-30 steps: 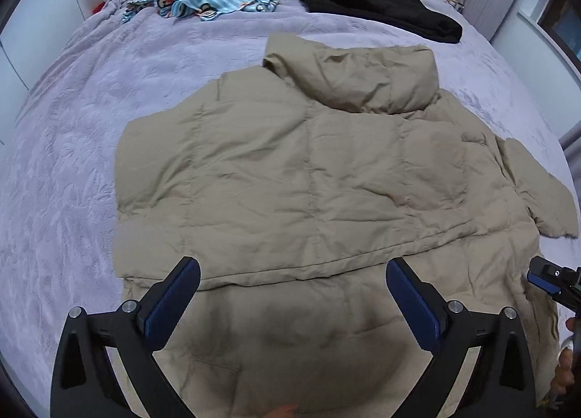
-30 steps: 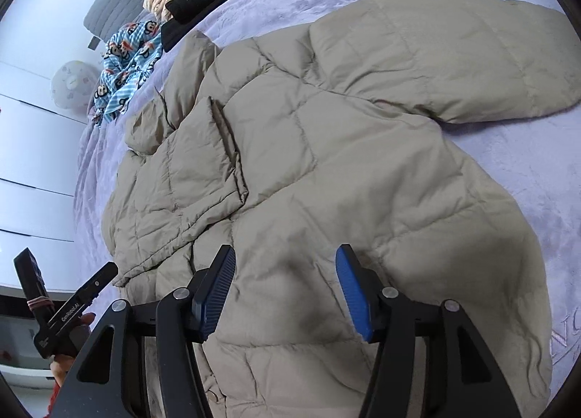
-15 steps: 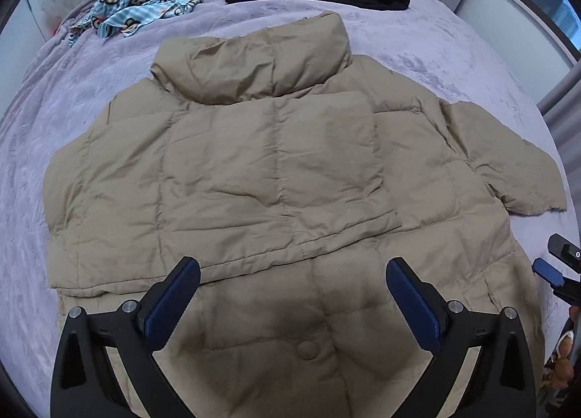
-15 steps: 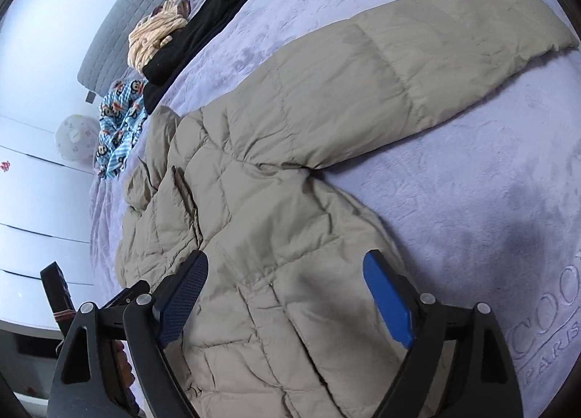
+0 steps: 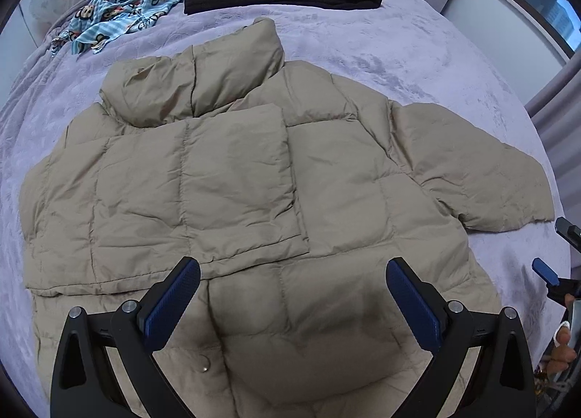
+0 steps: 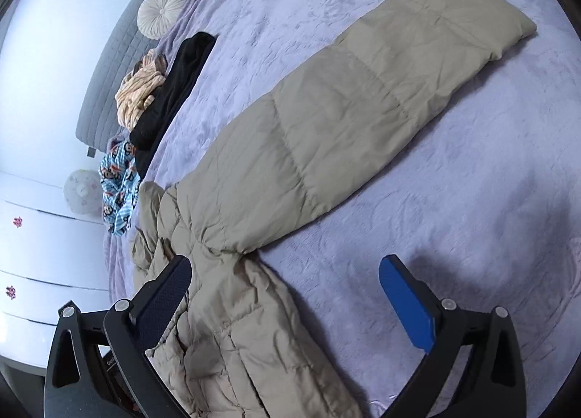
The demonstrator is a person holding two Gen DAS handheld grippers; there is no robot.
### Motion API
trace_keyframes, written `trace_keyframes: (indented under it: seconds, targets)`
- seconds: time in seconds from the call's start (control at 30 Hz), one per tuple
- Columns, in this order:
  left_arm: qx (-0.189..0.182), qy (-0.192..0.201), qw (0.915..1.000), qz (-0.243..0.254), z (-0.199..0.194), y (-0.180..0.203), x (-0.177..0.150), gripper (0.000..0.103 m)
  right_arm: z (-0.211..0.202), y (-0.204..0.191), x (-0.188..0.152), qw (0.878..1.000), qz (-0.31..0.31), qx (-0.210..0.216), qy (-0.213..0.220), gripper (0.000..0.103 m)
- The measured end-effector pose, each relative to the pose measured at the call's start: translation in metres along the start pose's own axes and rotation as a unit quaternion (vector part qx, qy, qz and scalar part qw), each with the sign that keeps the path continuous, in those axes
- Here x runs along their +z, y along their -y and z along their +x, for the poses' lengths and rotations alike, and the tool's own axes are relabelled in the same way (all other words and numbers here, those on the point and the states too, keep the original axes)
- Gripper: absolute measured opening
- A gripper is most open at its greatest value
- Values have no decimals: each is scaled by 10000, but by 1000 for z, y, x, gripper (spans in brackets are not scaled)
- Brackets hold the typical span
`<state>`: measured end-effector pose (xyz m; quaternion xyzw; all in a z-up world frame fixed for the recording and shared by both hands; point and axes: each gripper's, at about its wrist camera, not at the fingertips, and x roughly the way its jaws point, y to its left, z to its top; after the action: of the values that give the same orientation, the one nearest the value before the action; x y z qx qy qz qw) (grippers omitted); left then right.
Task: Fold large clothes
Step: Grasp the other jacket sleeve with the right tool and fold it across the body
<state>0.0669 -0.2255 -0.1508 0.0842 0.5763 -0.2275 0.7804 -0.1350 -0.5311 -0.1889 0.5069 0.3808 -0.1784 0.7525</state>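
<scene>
A tan puffer jacket (image 5: 254, 182) lies spread flat on a bed (image 5: 417, 55) with a lilac cover. The left gripper (image 5: 290, 294) hovers wide open and empty above its hem. The right gripper (image 6: 287, 294), also wide open and empty, hangs over the jacket's edge below its outstretched sleeve (image 6: 345, 102).

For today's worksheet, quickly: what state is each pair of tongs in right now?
Left tongs: open, holding nothing, above the tan puffer jacket.
Right tongs: open, holding nothing, over the jacket's side edge and the bedspread.
</scene>
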Motion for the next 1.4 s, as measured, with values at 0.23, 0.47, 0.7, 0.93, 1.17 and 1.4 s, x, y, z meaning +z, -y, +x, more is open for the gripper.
trace_keyframes:
  seconds: [0.23, 0.47, 0.7, 0.93, 1.17, 1.4]
  targets:
    - [99, -84, 9999, 85, 8, 26, 4, 102, -21, 73, 54, 9921, 1169, 97, 435, 103]
    - [101, -217, 9997, 79, 22, 42, 5, 102, -18, 132, 86, 9665, 2268, 949, 733, 103]
    - [-63, -254, 9996, -94, 26, 47, 8, 102, 8, 143, 109, 9371, 2848, 1847, 817, 103]
    - [256, 20, 9996, -127, 15, 38, 18, 102, 41, 136, 121, 9205, 3244, 2135, 438, 16]
    - [566, 333, 9978, -32, 3, 3, 23, 102, 31, 81, 134, 9438, 2359, 2234, 610, 11]
    - [766, 538, 9952, -294, -10, -64, 24, 102, 34, -55, 126, 9709, 682, 2253, 447, 11]
